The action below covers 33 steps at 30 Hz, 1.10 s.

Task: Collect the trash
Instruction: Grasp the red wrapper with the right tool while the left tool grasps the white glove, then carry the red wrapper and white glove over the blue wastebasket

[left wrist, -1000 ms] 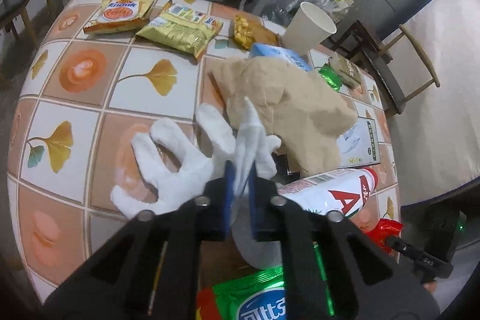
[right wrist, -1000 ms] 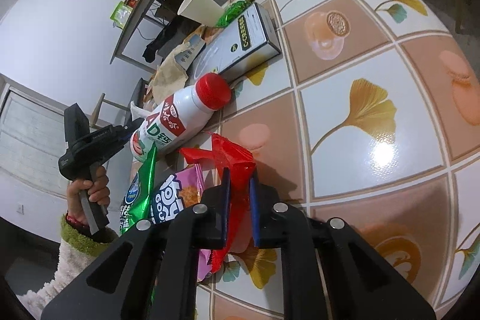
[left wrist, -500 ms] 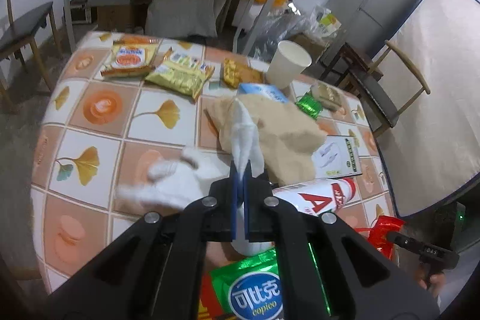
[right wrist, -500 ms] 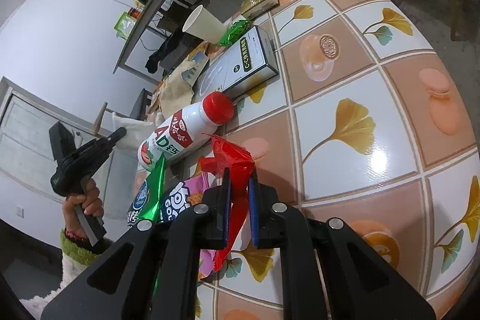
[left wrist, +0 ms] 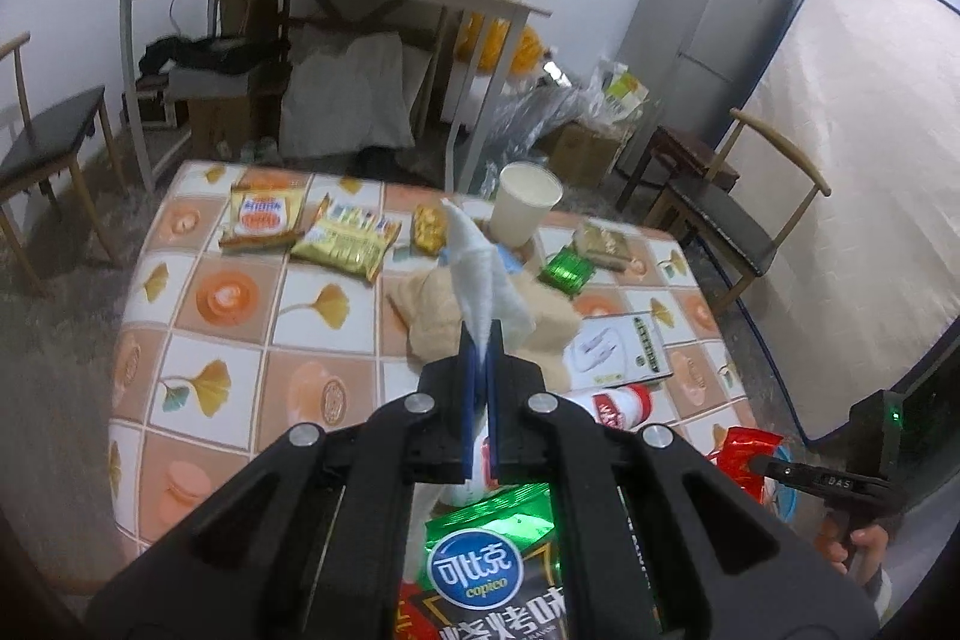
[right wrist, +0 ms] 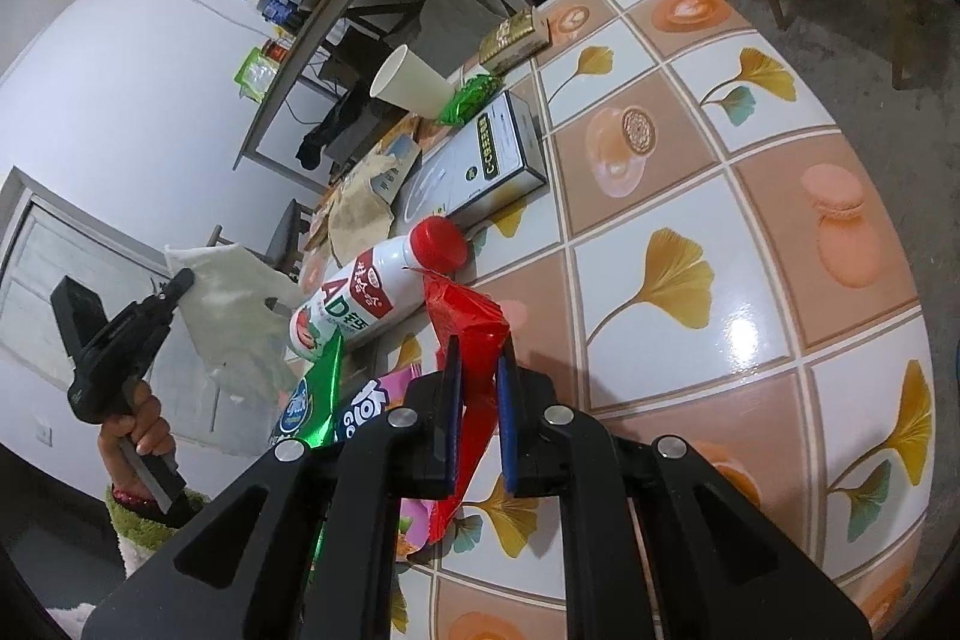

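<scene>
My left gripper is shut on a white tissue and holds it up, well above the tiled table. It shows in the right wrist view too, at the left, with the tissue hanging from it. My right gripper is shut on a red wrapper just above the table's near edge. It appears at the lower right of the left wrist view, holding the wrapper.
On the table lie a white bottle with a red cap, a green chip bag, a white box, a paper cup, brown paper and several snack packets. Chairs stand around the table.
My left gripper has lifted the white tissue off the table and pulled up and back. My right gripper has risen slightly with the red wrapper.
</scene>
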{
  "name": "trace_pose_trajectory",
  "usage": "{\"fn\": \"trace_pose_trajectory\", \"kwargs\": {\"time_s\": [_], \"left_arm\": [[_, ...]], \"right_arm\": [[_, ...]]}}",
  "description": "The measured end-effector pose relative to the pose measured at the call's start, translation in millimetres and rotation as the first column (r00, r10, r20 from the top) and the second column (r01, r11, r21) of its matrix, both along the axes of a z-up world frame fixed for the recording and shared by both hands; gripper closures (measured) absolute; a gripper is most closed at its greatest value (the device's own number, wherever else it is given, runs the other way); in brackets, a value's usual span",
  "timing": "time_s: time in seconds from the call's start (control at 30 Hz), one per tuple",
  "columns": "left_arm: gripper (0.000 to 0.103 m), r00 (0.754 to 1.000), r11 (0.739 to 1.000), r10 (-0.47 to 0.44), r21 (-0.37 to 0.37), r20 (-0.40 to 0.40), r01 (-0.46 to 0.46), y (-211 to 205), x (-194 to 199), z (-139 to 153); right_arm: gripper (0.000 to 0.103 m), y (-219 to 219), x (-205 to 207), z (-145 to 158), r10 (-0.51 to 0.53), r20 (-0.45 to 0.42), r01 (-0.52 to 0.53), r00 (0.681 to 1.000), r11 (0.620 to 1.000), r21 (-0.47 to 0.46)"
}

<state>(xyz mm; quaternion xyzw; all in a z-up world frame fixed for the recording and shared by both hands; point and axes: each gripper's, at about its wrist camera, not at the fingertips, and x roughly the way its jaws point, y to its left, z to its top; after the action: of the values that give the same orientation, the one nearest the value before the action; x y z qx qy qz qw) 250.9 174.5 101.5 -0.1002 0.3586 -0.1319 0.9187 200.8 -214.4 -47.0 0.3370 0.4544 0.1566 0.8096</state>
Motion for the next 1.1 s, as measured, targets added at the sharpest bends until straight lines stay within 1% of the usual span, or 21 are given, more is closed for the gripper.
{"fn": "trace_pose_trajectory", "kwargs": {"time_s": [0.17, 0.33, 0.5, 0.63, 0.8, 0.93, 1.1], "left_arm": [[0.102, 0.998, 1.000, -0.013, 0.016, 0.055, 0.012, -8, -9, 20], [0.102, 0.994, 0.999, -0.037, 0.009, 0.104, 0.036, -19, -18, 41], [0.102, 0.984, 0.996, -0.090, 0.017, 0.154, 0.089, -39, -30, 62], [0.102, 0.972, 0.989, -0.150, 0.024, 0.182, 0.149, -64, -37, 76], [0.102, 0.954, 0.972, -0.235, 0.031, 0.188, 0.233, -102, -40, 82], [0.102, 0.935, 0.950, -0.310, 0.039, 0.170, 0.308, -138, -40, 81], [0.102, 0.909, 0.921, -0.389, 0.053, 0.147, 0.386, -181, -42, 76]], "right_arm": [[0.093, -6, -2, 4, -0.012, 0.011, 0.012, 1.000, 1.000, 0.008], [0.093, -10, -6, 11, -0.020, 0.031, 0.019, 0.999, 1.000, 0.017], [0.093, -20, -10, 19, -0.040, 0.052, 0.039, 0.998, 0.999, 0.023], [0.093, -29, -15, 23, -0.061, 0.065, 0.058, 0.996, 0.998, 0.035], [0.093, -45, -25, 33, -0.092, 0.094, 0.088, 0.991, 0.995, 0.048], [0.093, -61, -35, 41, -0.125, 0.113, 0.120, 0.986, 0.991, 0.053], [0.093, -93, -56, 47, -0.192, 0.133, 0.186, 0.972, 0.981, 0.061]]}}
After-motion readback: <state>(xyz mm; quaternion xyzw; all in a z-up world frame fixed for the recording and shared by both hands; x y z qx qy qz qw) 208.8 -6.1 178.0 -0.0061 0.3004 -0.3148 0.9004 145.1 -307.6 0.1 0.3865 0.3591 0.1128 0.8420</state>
